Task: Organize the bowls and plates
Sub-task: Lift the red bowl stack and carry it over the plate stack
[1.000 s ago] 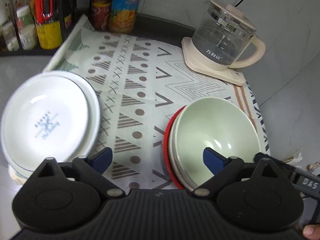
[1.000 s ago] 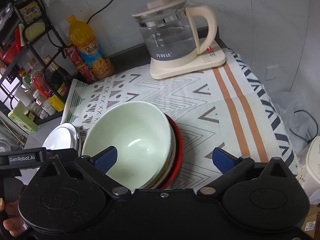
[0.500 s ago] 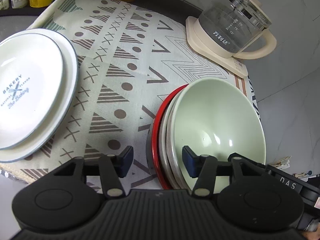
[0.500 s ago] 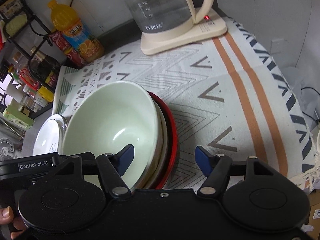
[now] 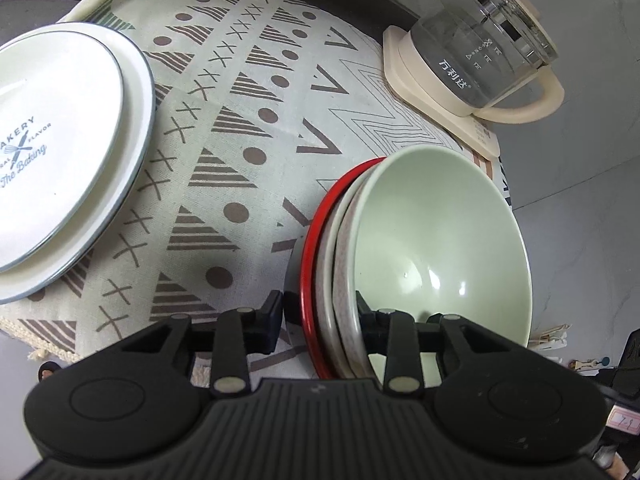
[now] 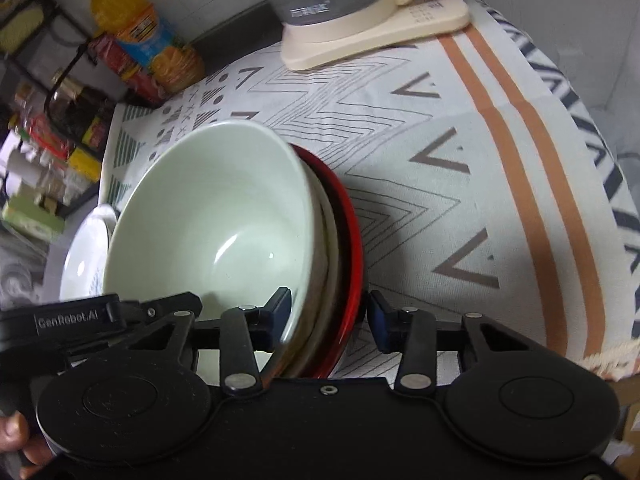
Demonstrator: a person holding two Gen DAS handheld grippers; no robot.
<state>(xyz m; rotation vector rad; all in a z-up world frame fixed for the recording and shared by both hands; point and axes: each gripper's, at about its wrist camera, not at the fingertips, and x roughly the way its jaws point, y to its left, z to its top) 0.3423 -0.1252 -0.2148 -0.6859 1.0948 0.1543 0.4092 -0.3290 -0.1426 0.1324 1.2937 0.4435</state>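
Note:
A stack of bowls stands on the patterned cloth: a pale green bowl (image 5: pixel 440 240) on top, a grey-white bowl (image 5: pixel 340 256) under it and a red bowl (image 5: pixel 314 240) at the bottom. My left gripper (image 5: pixel 320 320) is shut on the near left rim of the stack, one finger outside the red bowl, one inside the green bowl. My right gripper (image 6: pixel 330 318) is shut on the stack's right rim (image 6: pixel 340 264) the same way. A stack of white plates (image 5: pixel 60 152) printed "Bakery" lies at the left.
A glass kettle (image 5: pixel 488 52) on a cream base stands at the back right of the cloth. Drink bottles (image 6: pixel 148 36) and a rack of jars (image 6: pixel 52 128) stand at the back left. The cloth's fringed edge (image 6: pixel 616 360) hangs at the near right.
Both grippers moved in over the bowl stack's rims and closed from wide open to a grip on them. The stack has not visibly moved.

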